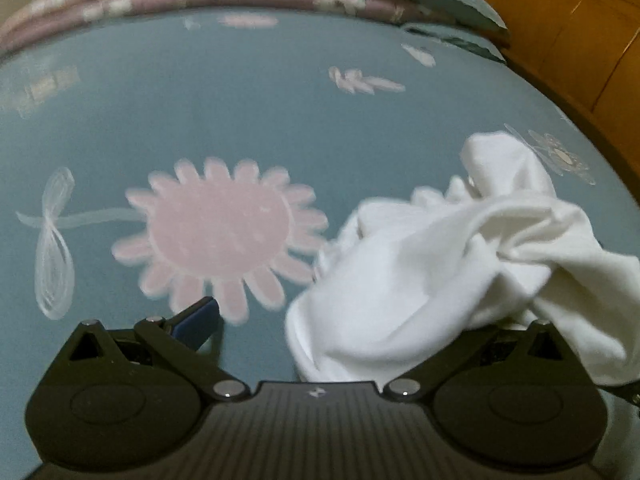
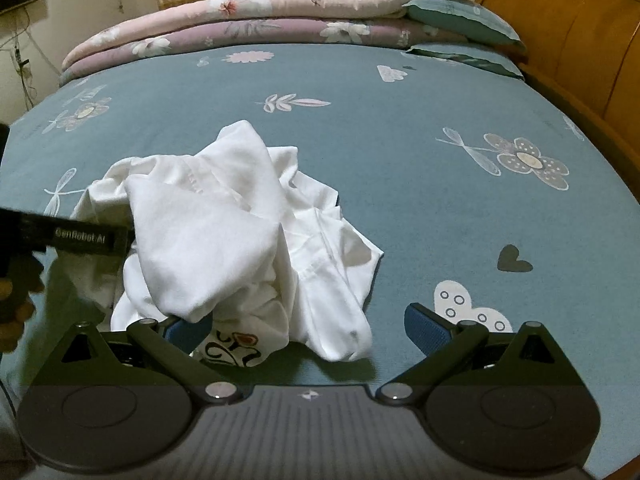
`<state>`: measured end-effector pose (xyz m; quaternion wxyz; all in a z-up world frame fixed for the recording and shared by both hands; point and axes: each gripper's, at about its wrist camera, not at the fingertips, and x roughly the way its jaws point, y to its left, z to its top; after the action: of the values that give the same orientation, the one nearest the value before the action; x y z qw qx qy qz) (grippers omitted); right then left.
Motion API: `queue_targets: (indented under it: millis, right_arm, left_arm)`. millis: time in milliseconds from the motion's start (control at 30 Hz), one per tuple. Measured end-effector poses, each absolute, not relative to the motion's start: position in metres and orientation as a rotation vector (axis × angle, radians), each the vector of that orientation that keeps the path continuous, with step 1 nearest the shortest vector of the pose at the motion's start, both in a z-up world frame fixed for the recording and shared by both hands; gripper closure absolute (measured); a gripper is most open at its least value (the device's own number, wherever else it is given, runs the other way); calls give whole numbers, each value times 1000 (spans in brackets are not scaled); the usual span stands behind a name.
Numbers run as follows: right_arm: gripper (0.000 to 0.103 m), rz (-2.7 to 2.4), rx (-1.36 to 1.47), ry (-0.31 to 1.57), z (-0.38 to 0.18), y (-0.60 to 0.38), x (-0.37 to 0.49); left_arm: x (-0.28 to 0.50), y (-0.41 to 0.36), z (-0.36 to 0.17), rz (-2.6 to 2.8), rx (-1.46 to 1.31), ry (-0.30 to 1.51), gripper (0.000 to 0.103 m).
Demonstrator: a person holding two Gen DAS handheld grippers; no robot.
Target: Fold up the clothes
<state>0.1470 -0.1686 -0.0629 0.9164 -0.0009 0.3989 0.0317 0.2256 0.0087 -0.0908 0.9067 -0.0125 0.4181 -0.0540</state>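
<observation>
Right tongs agape over white garment, printed motif visible; left tongs agape

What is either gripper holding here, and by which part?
Nothing. Both the left gripper and right gripper are open beside the crumpled white cotton garment, which lies on the teal floral bedsheet.

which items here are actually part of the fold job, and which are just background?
Job:
crumpled white cotton garment
left gripper, open
right gripper, open

Background:
stacked pink and mauve floral quilts
teal pillows
teal flower-print bedsheet
wooden headboard
</observation>
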Motion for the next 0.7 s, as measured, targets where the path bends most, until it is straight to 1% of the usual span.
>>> queue_targets:
  millis: [100, 333, 400, 533, 700]
  right_arm:
    - [0, 73, -4, 796, -58, -171, 143]
    - [0, 94, 3, 741, -44, -176, 140]
    - [0, 102, 2, 731, -41, -177, 141]
    - [0, 131, -3, 715, -34, -176, 147]
    - [0, 178, -39, 673, -22, -167, 151]
  left_arm:
    - [230, 12, -72, -84, 25, 792, 0]
    - [265, 38, -54, 24, 103, 732, 0]
    - [277, 50, -53, 30, 85, 738, 0]
    - [293, 57, -60, 69, 153, 741, 0]
    - [306, 92, -73, 194, 76, 772, 1]
